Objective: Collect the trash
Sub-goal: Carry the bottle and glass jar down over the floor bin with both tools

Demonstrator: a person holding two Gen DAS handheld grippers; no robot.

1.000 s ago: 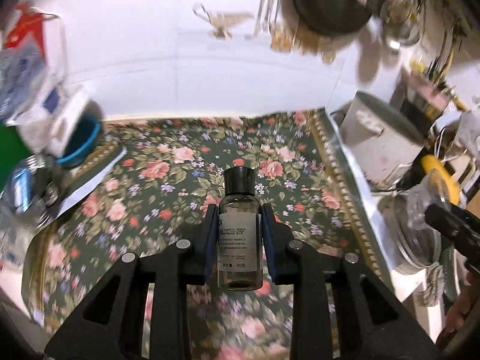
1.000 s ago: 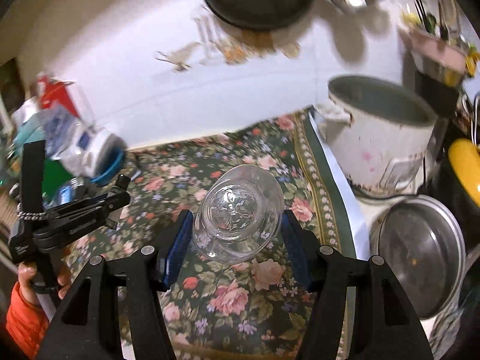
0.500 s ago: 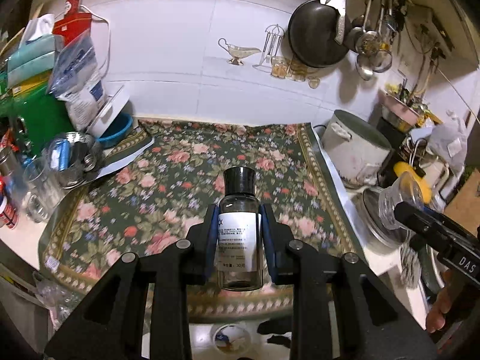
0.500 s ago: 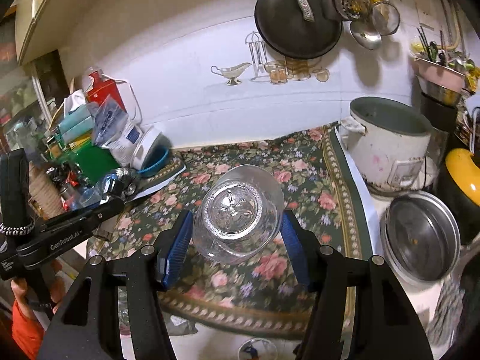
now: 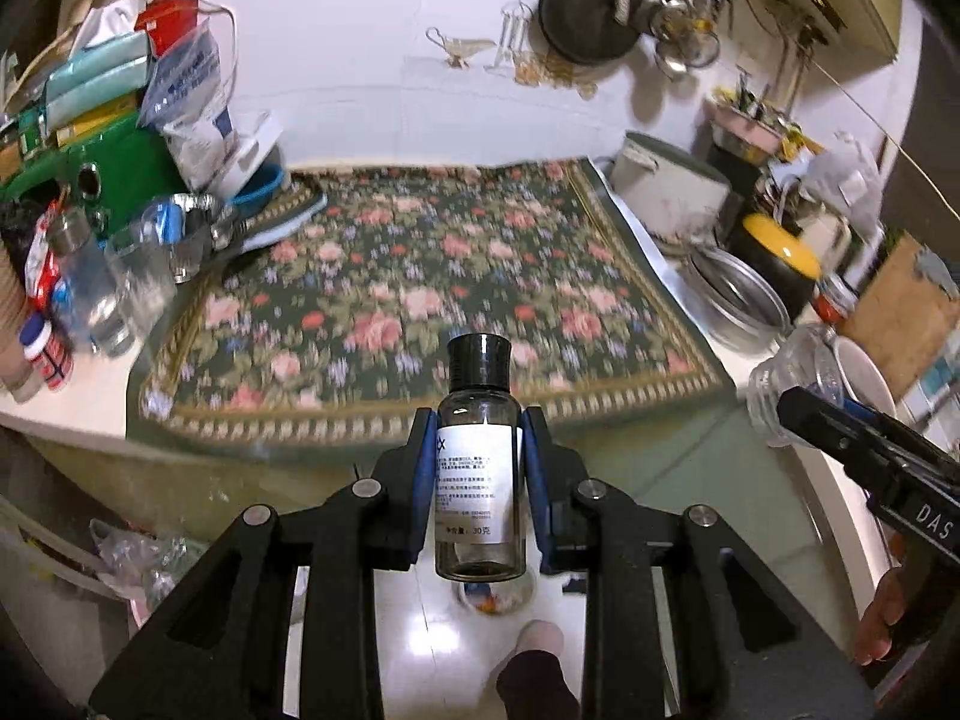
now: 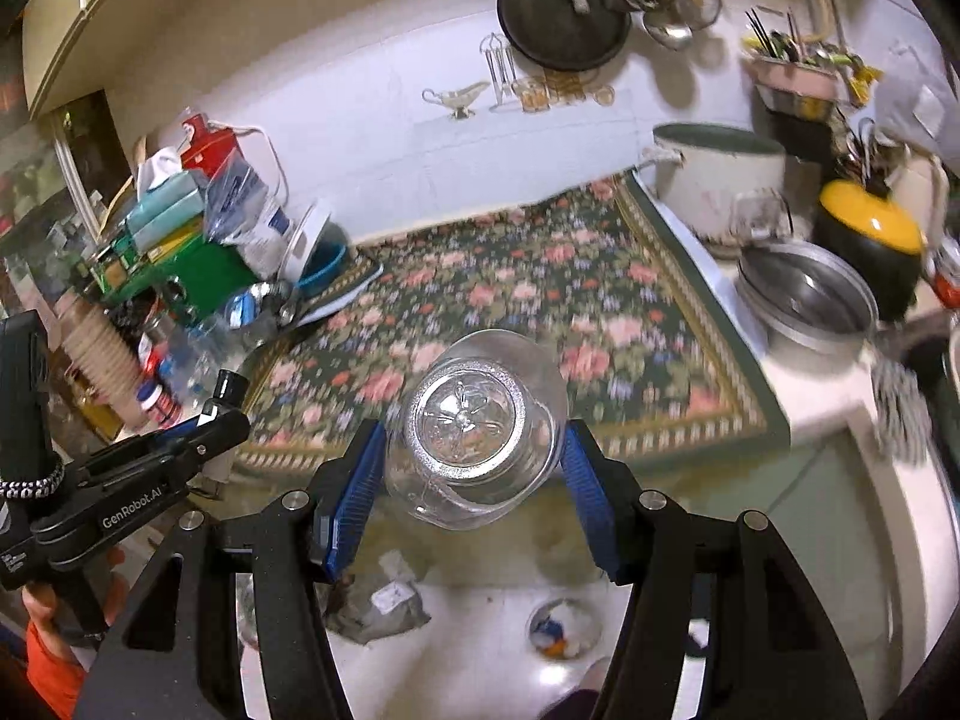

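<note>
My left gripper (image 5: 479, 483) is shut on a small clear bottle (image 5: 479, 480) with a black cap and a white label, held upright beyond the counter's front edge, above the floor. My right gripper (image 6: 471, 474) is shut on a clear glass jar (image 6: 474, 438), whose base faces the camera. The jar also shows at the right of the left wrist view (image 5: 792, 381). The left gripper with the bottle's black cap shows at the left of the right wrist view (image 6: 231, 387). A small round bin (image 6: 564, 627) with trash in it sits on the white floor below; it also shows under the bottle in the left wrist view (image 5: 495, 597).
A floral cloth (image 5: 420, 300) covers the counter. Clutter of bags, boxes and cups (image 5: 120, 180) stands at its left. A white pot (image 6: 717, 180), a steel pan (image 6: 804, 300) and a yellow-lidded pot (image 6: 870, 240) stand at its right. A crumpled bag (image 6: 384, 600) lies on the floor.
Both grippers have pulled back from over the floral cloth to beyond the counter's front edge, each still holding its item. The floor and the small bin have come into view.
</note>
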